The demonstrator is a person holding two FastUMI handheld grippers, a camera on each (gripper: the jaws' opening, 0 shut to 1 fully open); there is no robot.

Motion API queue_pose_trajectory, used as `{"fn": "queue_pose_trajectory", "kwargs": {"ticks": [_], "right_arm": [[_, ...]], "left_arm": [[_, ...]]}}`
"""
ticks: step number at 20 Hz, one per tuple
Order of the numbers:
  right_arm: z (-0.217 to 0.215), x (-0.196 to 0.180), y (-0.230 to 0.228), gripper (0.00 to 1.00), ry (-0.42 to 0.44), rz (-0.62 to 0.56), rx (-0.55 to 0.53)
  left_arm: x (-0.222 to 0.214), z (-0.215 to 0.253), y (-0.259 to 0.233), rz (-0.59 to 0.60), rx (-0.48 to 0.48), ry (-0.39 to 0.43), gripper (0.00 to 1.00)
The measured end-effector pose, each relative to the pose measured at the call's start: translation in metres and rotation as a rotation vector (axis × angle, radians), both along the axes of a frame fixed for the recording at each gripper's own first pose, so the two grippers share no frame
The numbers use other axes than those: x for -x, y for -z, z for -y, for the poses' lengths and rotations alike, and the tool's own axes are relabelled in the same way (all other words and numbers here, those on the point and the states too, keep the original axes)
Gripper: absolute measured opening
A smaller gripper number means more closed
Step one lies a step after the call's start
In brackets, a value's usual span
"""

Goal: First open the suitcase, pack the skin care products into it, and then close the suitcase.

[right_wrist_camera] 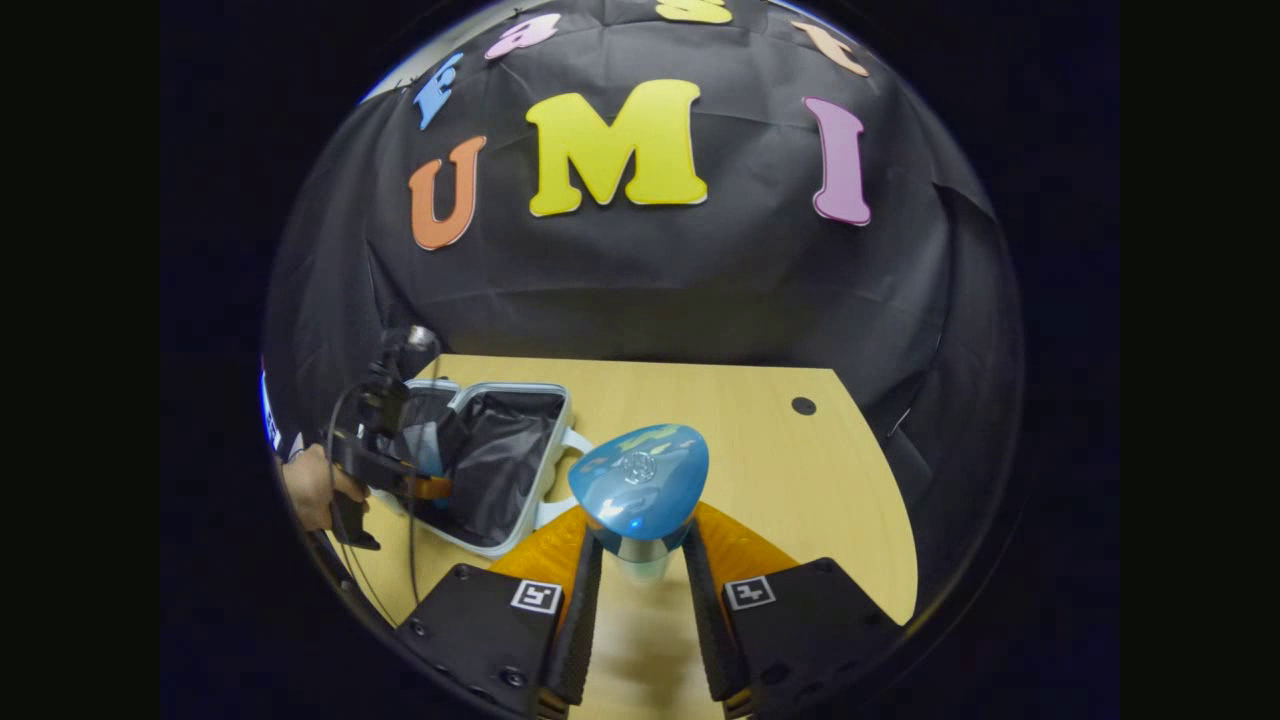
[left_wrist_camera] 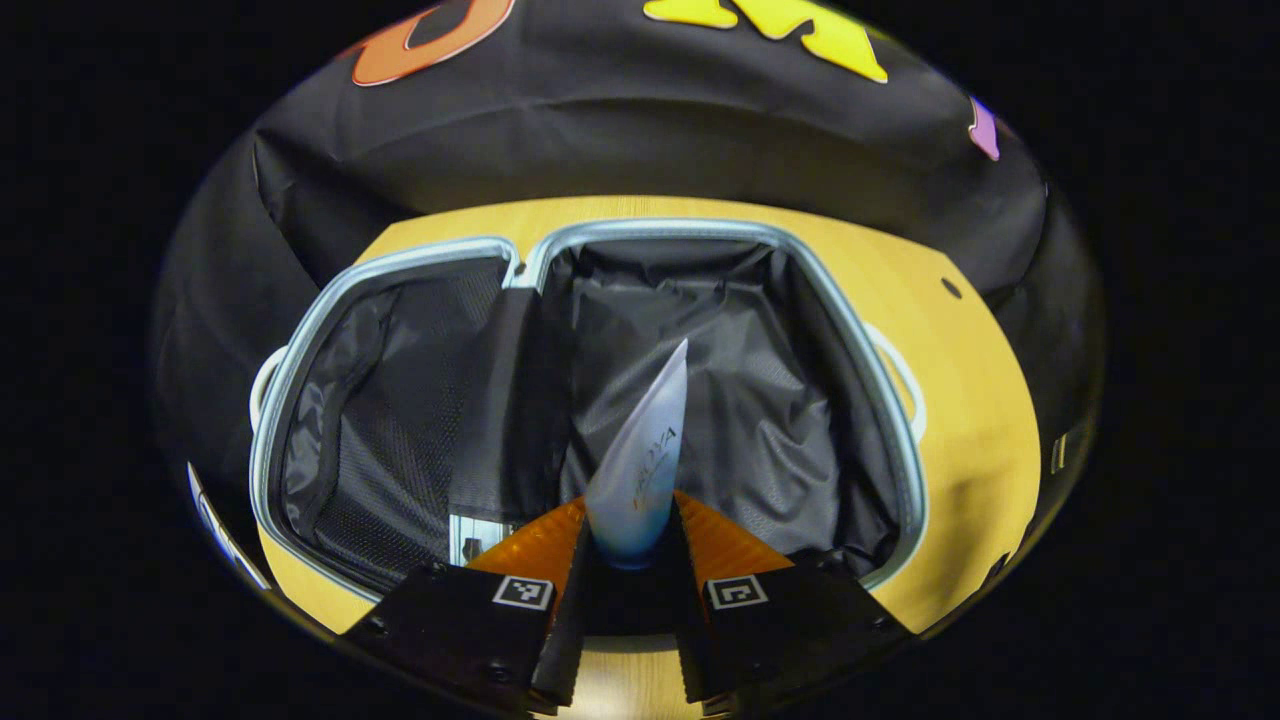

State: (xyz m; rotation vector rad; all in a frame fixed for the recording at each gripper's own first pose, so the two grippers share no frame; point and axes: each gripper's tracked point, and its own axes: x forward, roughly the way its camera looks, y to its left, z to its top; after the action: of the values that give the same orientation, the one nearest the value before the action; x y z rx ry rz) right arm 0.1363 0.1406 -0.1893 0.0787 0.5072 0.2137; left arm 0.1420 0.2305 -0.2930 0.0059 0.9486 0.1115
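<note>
At the bottom centre of the left gripper view, the left gripper (left_wrist_camera: 632,560) pinches the lower end of a pale, frosted skin care tube (left_wrist_camera: 645,465) between both fingers, and the tube tapers upward to a flat crimped tip near the middle of the frame. Behind the tube lies the open suitcase (left_wrist_camera: 300,350), its light blue rim framing two dark fabric-lined halves: a mesh-covered one at the left of the frame and a plain-lined one at centre and right, with the tube held above the latter. A white handle (left_wrist_camera: 900,375) juts from the case's right rim. The case rests on a yellow wooden table (left_wrist_camera: 960,400), backed by black cloth. In the right gripper view, the right gripper (right_wrist_camera: 640,560) at the bottom centre is closed on the neck of a bottle with a glossy blue cap (right_wrist_camera: 640,480), both fingers pressing beneath the cap, over the bare tabletop. At the left of that frame, farther off, the suitcase sits open on the table, and a hand (right_wrist_camera: 310,485) holds the left gripper over it.
</note>
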Motion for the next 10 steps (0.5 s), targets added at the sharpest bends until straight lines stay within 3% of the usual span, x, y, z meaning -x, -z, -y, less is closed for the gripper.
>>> {"fn": "queue_pose_trajectory", "kwargs": {"ticks": [5, 10], "right_arm": [[-0.026, 0.001, -0.002, 0.42, -0.001, -0.006, 0.009], [-0.040, 0.001, -0.011, 0.40, -0.027, 0.007, 0.027]], "left_arm": [[-0.017, -0.006, 0.019, -0.091, -0.070, 0.013, 0.42], [-0.027, -0.006, 0.016, -0.063, -0.082, -0.032, 0.43]]}}
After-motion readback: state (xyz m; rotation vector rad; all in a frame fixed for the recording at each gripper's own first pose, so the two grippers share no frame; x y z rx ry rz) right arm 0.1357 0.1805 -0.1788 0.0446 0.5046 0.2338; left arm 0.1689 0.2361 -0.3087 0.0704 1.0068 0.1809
